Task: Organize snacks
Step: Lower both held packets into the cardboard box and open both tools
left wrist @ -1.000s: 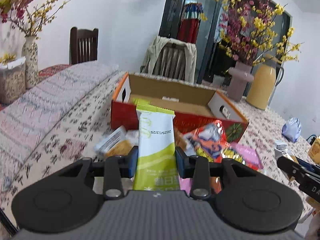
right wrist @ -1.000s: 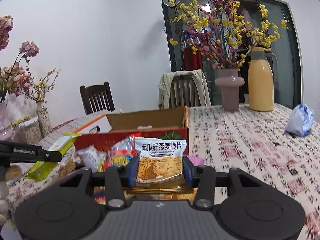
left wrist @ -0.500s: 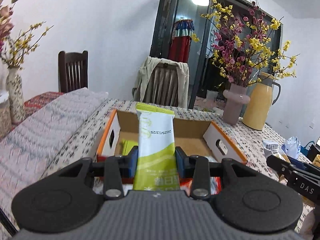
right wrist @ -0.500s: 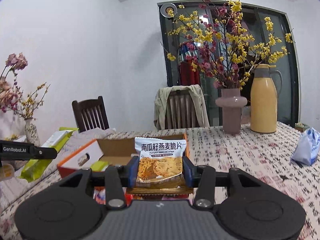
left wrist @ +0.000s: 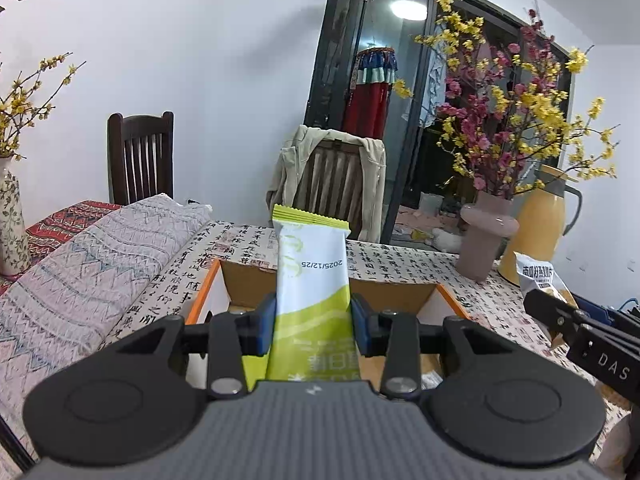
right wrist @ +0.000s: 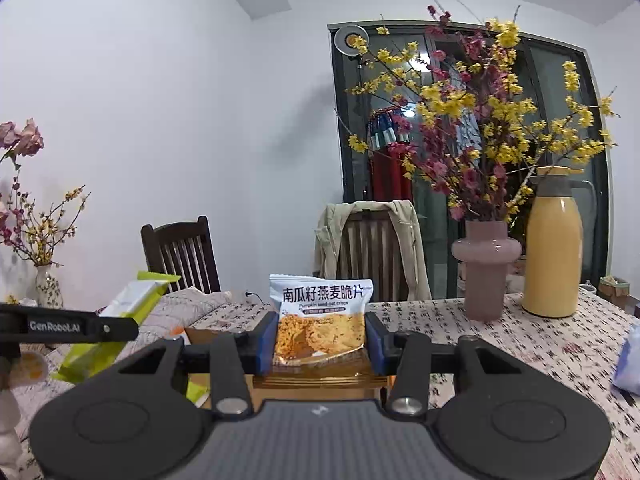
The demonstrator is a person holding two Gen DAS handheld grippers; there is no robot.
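The left gripper [left wrist: 313,330] pinches a green-and-white snack bar [left wrist: 311,280] at its lower half, centre frame, above the open cardboard box [left wrist: 208,300]. The right gripper [right wrist: 320,342] clamps an oat crisp packet [right wrist: 321,320] by its sides, centre frame. Both look light, slick and crinkly; the crisps probably crush easily, so holding near the sealed edges seems wiser.

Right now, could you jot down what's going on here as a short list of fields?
left gripper: shut on green snack stick, upright
right gripper: shut on oat crisps packet
box: open cardboard, orange edge, below left gripper
table: patterned cloth
behind: pink vase, yellow jug
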